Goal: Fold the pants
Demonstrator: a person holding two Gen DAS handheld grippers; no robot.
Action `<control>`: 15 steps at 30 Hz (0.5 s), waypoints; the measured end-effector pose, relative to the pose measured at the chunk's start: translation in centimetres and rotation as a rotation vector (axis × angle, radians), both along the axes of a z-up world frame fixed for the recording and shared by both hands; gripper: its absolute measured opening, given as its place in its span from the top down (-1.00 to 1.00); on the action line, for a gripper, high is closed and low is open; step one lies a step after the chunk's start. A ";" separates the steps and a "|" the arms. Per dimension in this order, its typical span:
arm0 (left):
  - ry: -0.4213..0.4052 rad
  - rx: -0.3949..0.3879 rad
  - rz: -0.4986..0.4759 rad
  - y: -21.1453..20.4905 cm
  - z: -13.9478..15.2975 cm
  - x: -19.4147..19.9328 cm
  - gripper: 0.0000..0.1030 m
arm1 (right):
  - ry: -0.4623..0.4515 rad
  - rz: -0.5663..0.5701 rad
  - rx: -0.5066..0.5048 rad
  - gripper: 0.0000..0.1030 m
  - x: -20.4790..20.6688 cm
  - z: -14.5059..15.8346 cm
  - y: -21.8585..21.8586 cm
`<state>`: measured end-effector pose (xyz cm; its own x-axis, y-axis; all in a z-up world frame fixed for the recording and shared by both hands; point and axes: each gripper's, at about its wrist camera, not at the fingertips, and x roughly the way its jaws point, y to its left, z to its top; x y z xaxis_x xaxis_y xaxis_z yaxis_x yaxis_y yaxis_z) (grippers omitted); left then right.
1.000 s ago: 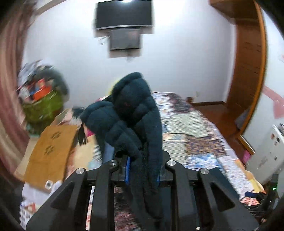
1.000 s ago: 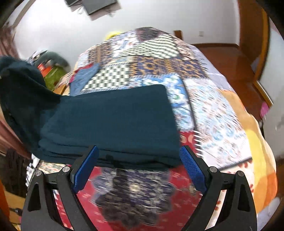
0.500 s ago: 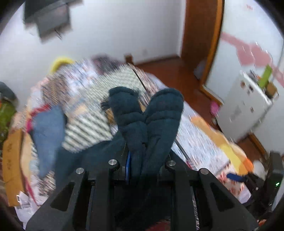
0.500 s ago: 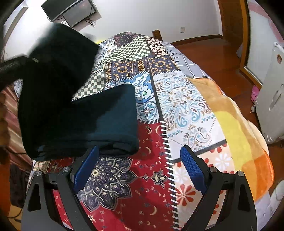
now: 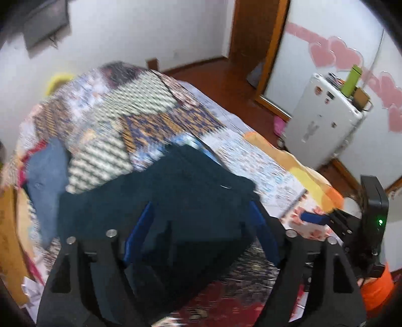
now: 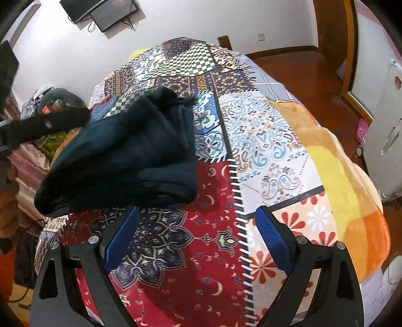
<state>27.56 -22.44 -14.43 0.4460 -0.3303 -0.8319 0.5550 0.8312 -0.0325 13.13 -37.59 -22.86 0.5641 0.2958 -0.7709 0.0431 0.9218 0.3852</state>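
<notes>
Bed (image 6: pixel 276 140) right half bare quilt, open passage toward the far end. Folded pants (image 6: pixel 130 156) block the left near part, blue garment (image 5: pixel 47 176) beyond. White appliance (image 6: pixel 387 140) stands just off the right bedside.

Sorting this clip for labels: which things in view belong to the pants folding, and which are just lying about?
Job: dark teal fleece pants, left gripper, right gripper, patchwork bedspread.

Lying about: blue denim garment, white appliance, wall-mounted screen.

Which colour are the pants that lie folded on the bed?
Dark teal pants, clearest in the right wrist view.
</notes>
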 end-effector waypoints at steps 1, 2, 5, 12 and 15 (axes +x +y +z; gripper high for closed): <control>-0.028 0.010 0.026 0.8 0.4 0.5 -0.58 | 0.001 0.005 0.003 -0.78 0.1 0.0 0.2; -0.044 0.022 0.050 1.6 0.7 1.3 -0.60 | 0.002 0.009 0.002 -0.78 0.2 0.0 0.5; -0.072 0.062 0.125 4.4 1.1 4.2 -0.62 | 0.006 0.022 0.000 -0.78 0.5 0.0 1.2; -0.026 0.151 0.314 11.5 -1.2 13.6 -0.69 | 0.032 0.052 -0.005 -0.78 1.9 -0.5 2.9; 0.059 0.190 0.363 13.3 -4.4 17.0 -0.69 | 0.040 0.070 -0.013 -0.78 2.6 -0.6 3.7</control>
<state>44.53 -9.19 -18.84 0.4549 0.0018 -0.8906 0.2263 0.9669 0.1176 15.76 -33.91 -23.51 0.5108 0.3233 -0.7966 -0.0064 0.9280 0.3725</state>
